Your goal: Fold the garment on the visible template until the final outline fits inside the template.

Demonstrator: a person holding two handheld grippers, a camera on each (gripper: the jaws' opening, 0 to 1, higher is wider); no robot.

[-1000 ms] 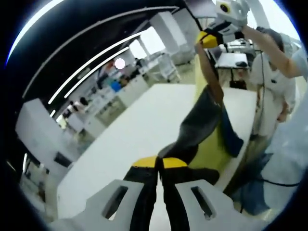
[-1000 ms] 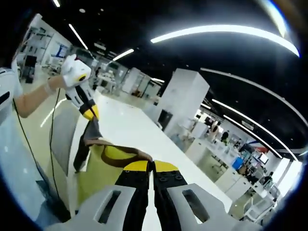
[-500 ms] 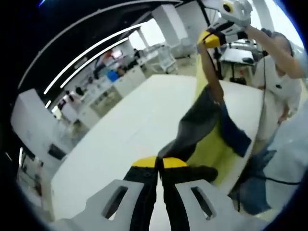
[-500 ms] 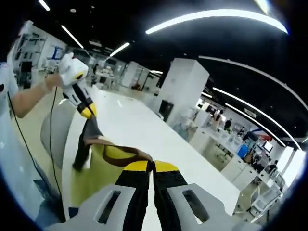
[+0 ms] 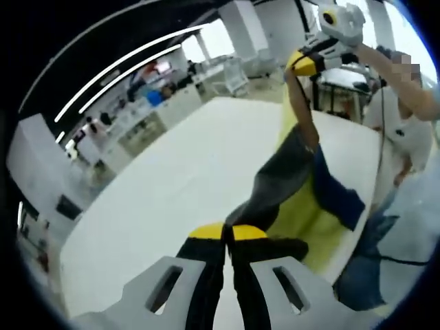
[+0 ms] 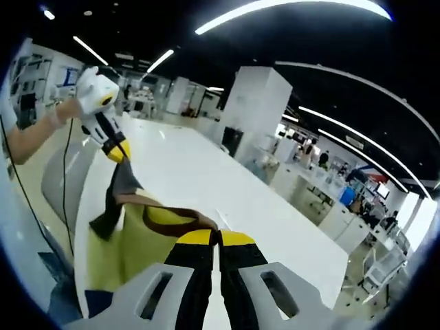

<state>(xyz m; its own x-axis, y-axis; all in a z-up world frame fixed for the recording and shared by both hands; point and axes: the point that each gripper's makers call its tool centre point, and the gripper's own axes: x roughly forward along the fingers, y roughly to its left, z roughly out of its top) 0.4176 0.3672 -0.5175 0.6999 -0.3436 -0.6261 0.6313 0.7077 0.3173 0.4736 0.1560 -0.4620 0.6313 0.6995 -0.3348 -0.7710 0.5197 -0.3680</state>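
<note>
1. Garment first: the yellow, grey and blue cloth garment point(image 5: 297, 185) is strung up in the air between both grippers, above the near edge of the big white table point(image 5: 179, 192), same stretch as a second ago.
2. Left gripper point(image 5: 227, 232) has its yellow-tipped jaws pressed together on a dark fold of the garment. In its view the right gripper point(image 5: 306, 63) sits at about 1 o'clock, pinching the top of the cloth.
3. Both views have swung a bit since a second ago, so more tabletop shows; that's the cameras moving, the cloth shape looks unchanged.
4. In the right gripper view, the right gripper point(image 6: 218, 238) is clamped on a brown-edged yellow fold point(image 6: 172, 218), with the left gripper point(image 6: 117, 150) at 10 o'clock.
5. Room: open hall, long ceiling light strips point(image 6: 289, 5), a white pillar point(image 6: 256, 103), and desks point(image 5: 155, 113) further back.
</note>
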